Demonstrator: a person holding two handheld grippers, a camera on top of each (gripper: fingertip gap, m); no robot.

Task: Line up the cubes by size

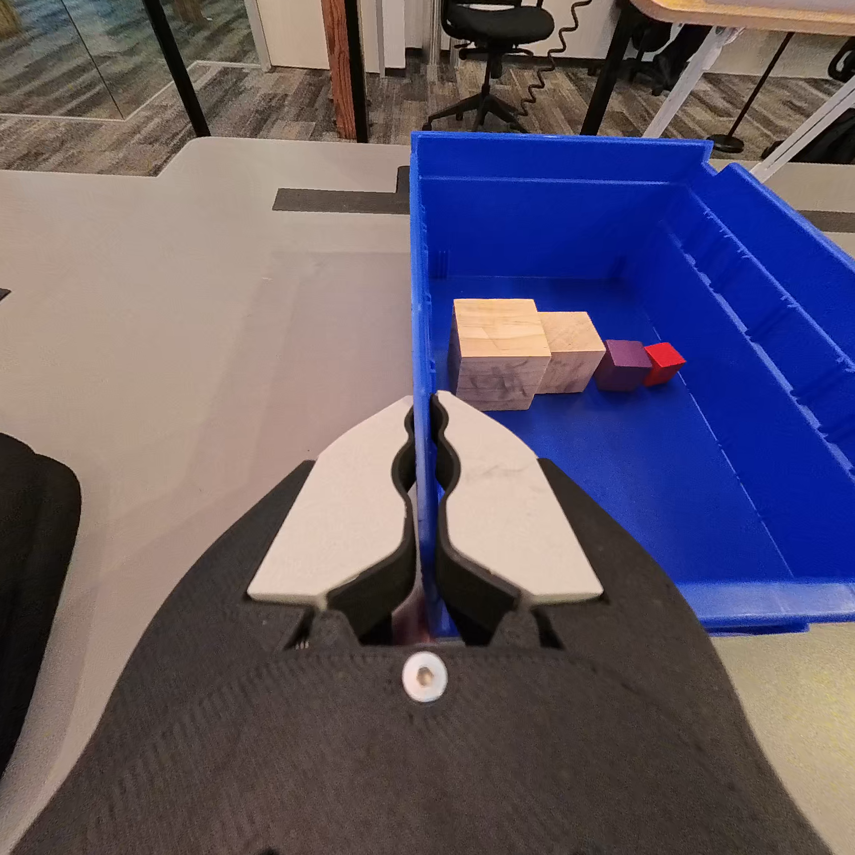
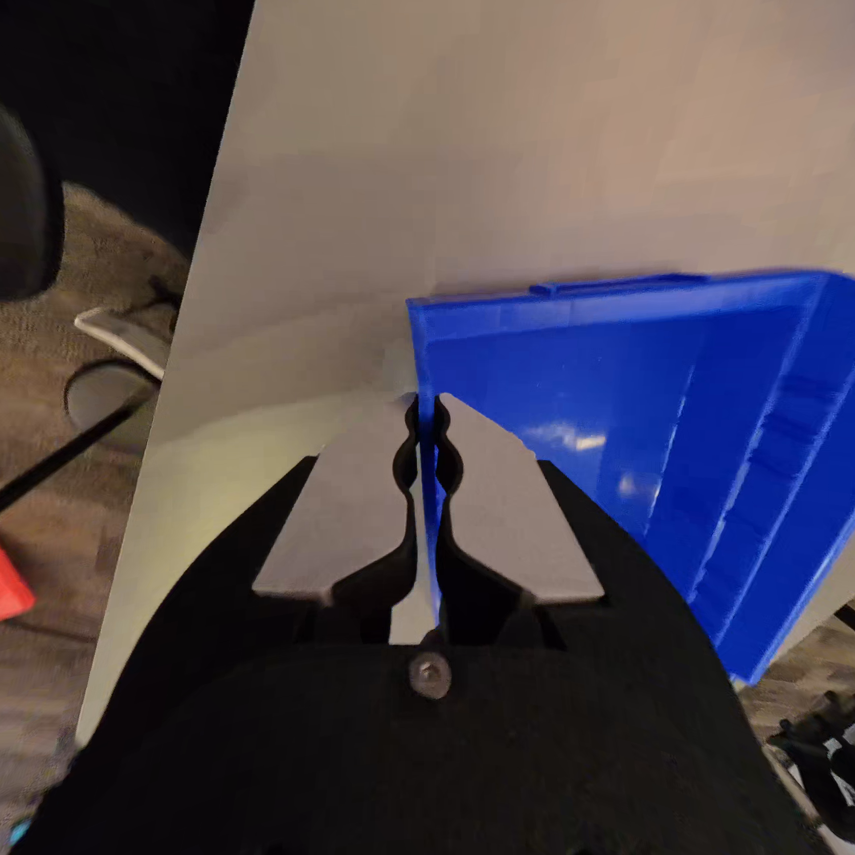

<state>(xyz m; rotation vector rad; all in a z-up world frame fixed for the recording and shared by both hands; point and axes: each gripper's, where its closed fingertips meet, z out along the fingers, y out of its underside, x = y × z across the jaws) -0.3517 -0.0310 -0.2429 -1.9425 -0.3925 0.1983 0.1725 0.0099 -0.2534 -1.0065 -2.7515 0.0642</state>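
In the left wrist view a blue bin (image 1: 694,486) stands on a light grey table (image 1: 208,300). Inside it, cubes stand in a row from left to right: a large wooden cube (image 1: 499,351), a smaller wooden cube (image 1: 573,351), a purple cube (image 1: 622,365) and a small red cube (image 1: 664,363). My left gripper (image 1: 423,398) is shut on the bin's left wall (image 1: 421,300), just in front of the large cube. In the right wrist view my right gripper (image 2: 428,398) is shut on a wall (image 2: 422,351) of the blue bin (image 2: 601,393). No cubes show in that view.
A black object (image 1: 32,532) lies at the table's left edge. An office chair (image 1: 495,27) and desk legs stand beyond the table. In the right wrist view the table edge (image 2: 185,324) runs along the left, with carpet and a red object (image 2: 11,597) below.
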